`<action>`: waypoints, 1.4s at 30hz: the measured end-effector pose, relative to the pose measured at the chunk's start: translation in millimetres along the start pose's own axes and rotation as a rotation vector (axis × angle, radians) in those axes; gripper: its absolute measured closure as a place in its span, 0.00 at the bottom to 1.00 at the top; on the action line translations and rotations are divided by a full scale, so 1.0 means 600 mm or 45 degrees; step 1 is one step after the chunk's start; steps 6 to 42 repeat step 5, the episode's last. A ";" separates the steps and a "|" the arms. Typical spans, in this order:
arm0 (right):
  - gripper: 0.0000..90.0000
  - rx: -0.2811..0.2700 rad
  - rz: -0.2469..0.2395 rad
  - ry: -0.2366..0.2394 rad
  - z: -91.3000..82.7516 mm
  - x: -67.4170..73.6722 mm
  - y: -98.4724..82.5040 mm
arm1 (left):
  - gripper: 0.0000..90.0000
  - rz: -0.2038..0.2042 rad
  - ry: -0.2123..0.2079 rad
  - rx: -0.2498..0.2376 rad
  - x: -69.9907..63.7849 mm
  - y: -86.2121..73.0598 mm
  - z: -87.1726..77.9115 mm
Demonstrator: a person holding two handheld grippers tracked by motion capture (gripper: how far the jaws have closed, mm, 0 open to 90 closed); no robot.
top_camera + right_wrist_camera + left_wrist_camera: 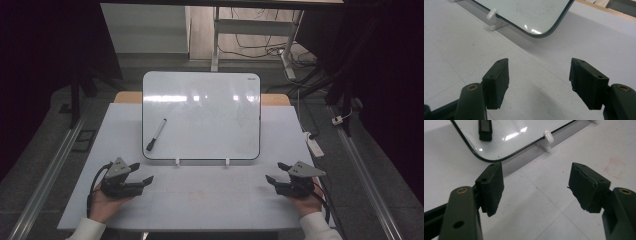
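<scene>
A whiteboard (201, 116) sits propped at a tilt in the middle of the high view, its lower edge caught by two small white clips (177, 161), and a black marker (155, 134) lies slantwise on its left part, cap end down toward the lower left corner. The left gripper (139, 173) rests low on the white table (210, 200) at the lower left of that frame, held in a hand (106, 202) with a pale sleeve, its jaws spread wide with nothing between them. The marker lies above and a little right of this claw, near but apart, with the board's bottom edge between the two. In the left gripper view the marker's dark end (485, 130) shows at the top left, beyond the rounded board corner (481, 157), while the left pad (491, 187) hangs over bare table; a clip (548, 137) stands at top centre and a faint red square mark (615, 168) at the right. The right gripper (278, 172) sits at the lower right of the high view, likewise gaping and empty, well apart from the marker, which is across the board from it. In the right gripper view the board's other lower corner (541, 31) fills the top, with a clip (492, 14) at upper left.
</scene>
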State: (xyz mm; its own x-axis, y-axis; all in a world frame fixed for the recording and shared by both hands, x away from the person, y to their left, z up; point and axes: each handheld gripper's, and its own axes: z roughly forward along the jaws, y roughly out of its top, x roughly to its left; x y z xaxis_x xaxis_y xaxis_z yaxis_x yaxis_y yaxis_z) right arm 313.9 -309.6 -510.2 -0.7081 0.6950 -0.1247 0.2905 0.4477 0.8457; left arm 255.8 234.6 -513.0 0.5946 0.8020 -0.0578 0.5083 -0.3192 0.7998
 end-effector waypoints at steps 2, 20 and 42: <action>0.36 0.002 -0.001 0.006 0.000 0.001 0.000 | 0.32 -0.003 0.004 0.000 0.001 -0.001 -0.001; 0.36 -0.003 -0.008 0.012 -0.001 0.002 0.001 | 0.32 -0.007 0.005 -0.002 0.001 -0.001 -0.002; 0.36 -0.003 -0.008 0.012 -0.001 0.002 0.001 | 0.32 -0.007 0.005 -0.002 0.001 -0.001 -0.002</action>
